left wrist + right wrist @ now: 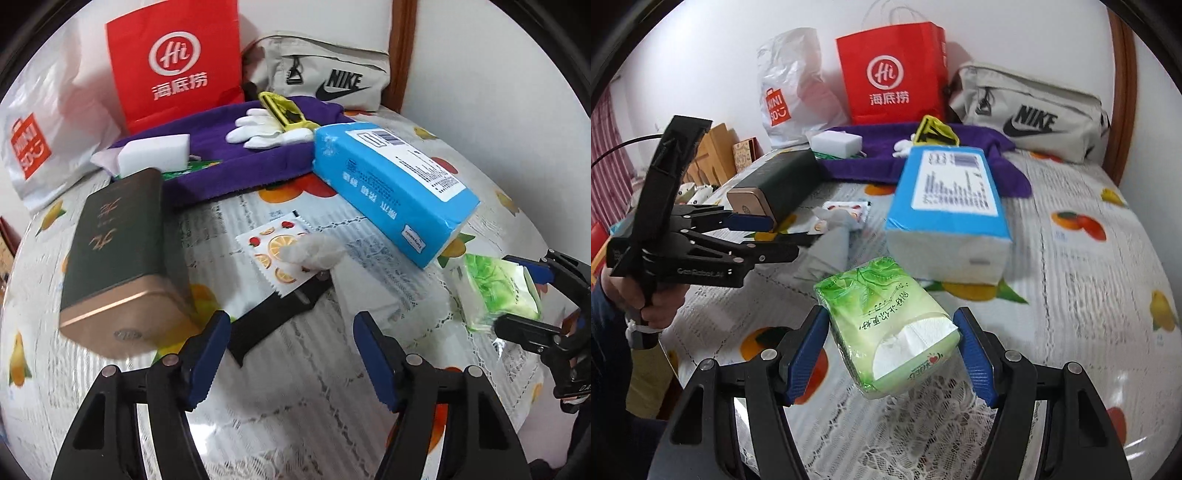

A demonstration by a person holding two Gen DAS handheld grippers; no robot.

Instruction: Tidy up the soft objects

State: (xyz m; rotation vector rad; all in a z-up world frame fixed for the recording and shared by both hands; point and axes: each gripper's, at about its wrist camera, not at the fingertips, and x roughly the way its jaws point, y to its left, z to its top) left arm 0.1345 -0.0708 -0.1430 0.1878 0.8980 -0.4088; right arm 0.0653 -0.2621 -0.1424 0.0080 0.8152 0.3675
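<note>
Plainly the right claw (pixel 892 350) pinches the soft green tissue pack (pixel 886 328) by its sides and may crush it, while the empty left claw (pixel 291 354), half open, hangs close to the dark tin (pixel 125 258) and could knock it.

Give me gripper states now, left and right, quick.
Left gripper: open, nothing between the fingers, over the table.
Right gripper: closed on the green tissue pack, pads against both its sides.
</note>
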